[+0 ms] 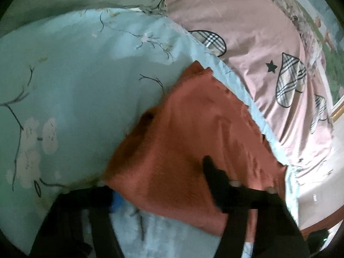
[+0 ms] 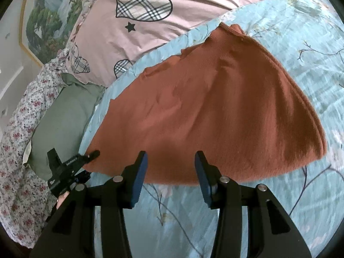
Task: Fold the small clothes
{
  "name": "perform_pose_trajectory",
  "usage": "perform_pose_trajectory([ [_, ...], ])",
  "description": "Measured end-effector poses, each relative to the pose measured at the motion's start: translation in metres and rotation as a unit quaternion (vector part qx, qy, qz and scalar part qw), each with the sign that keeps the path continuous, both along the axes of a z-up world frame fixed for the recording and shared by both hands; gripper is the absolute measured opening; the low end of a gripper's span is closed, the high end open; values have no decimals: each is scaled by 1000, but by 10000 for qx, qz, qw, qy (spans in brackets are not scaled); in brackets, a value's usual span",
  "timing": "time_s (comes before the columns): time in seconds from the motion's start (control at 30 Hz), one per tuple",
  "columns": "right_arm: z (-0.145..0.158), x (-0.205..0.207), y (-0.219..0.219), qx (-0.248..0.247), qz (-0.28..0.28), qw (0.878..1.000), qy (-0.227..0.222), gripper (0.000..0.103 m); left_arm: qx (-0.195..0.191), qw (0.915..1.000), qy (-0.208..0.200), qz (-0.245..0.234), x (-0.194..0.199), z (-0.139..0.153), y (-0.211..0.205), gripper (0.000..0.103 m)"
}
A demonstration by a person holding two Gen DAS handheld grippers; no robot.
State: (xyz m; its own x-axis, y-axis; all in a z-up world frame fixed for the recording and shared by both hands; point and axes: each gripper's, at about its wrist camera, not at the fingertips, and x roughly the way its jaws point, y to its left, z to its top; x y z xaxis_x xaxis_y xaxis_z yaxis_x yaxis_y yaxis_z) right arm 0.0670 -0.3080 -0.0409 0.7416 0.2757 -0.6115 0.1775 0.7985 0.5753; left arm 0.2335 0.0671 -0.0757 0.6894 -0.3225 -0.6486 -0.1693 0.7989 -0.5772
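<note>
A rust-orange garment [image 2: 206, 107] lies spread on a light blue flowered blanket [image 2: 301, 64], its near hem running across the middle of the right wrist view and its far end narrowing to a point close to the blanket's far edge. It looks like one flat layer with a few shallow wrinkles. No crease or doubled-over part shows, so the folding seems hardly begun: at most the cloth is laid out and smoothed, and every fold is still to make.

The right gripper [image 2: 171, 165] hangs just over the near hem with its jaws standing apart and nothing between the blue pads; it is released and grips no cloth.

The left gripper [image 2: 94, 157] shows small at the left of that view, its tip at the garment's near left corner. In the left wrist view the left gripper [image 1: 154, 185] is blurred: the orange cloth drapes over one finger and the other finger lies on top of the fabric. The cloth is clearly between the jaws, but whether they are clenched on it I cannot tell.

Beyond the blanket lie a pink sheet [image 2: 193, 6] with checked hearts, a grey-green pillow [image 2: 62, 124] on the left, and a small-flowered sheet [image 2: 19, 150] at the left edge.
</note>
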Motion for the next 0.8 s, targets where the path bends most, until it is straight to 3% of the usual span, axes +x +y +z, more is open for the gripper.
perform_pose_trajectory([
  [0.1, 2, 5, -9, 100, -14, 9999, -30, 47, -103, 9999, -23, -131, 4, 2, 3, 13],
  [0.2, 7, 10, -19, 162, -27, 9999, -42, 47, 136, 9992, -221, -291, -1, 20, -3, 5],
  [0.37, 15, 22, -35, 352, 47, 9994, -58, 47, 493, 9914, -856, -855, -11, 68, -41, 6],
  [0.5, 14, 44, -40, 572, 252, 9980, 23, 47, 891, 9737, -1269, -1672, -19, 93, -105, 6],
  [0.67, 5, 87, -31, 907, 678, 9933, 216, 52, 1382, 9507, -1113, -2545, -25, 67, -177, 6],
  [0.7, 4, 95, -27, 906, 737, 9928, 254, 59, 1432, 9474, -1027, -2670, -26, 58, -185, 6],
  [0.8, -3, 124, -15, 922, 923, 9909, 330, 65, 1522, 9424, -838, -2857, -30, 37, -195, 6],
])
